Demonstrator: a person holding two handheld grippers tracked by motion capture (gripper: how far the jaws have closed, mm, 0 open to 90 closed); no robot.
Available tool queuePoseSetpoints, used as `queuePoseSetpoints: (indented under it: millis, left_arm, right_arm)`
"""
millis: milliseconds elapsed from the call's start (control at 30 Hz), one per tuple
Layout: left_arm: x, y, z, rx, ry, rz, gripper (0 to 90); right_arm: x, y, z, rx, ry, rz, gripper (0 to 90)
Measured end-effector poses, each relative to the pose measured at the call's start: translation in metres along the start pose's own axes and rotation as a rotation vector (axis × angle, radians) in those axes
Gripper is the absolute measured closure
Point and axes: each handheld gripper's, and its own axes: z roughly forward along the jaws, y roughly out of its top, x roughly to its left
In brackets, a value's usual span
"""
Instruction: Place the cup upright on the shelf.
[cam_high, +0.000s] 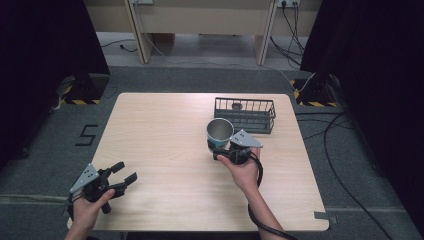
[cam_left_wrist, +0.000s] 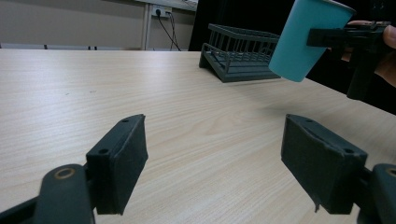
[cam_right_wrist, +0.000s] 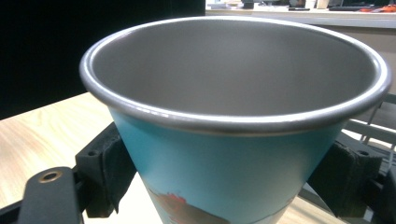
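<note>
Empty teal cup (cam_right_wrist: 233, 154), clamped in the right claw (cam_high: 216, 148), hangs near the wire basket (cam_high: 245, 114); left claw (cam_high: 125, 176) gapes.

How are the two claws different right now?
The right claw is shut on the cup, lifted off the table near the basket; the left claw is open, holding nothing, at the table's near left corner. Both are black, each held in a hand.
</note>
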Motion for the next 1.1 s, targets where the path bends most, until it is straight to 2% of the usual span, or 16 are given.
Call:
queuePoseSetpoints:
  millis: [1100]
  left_arm:
    - [0.000, 0.000, -0.001, -0.002, -0.001, -0.003, 21.9]
  right_arm:
    - [-0.027, 0.022, -0.001, -0.041, -0.087, 0.026, 18.3]
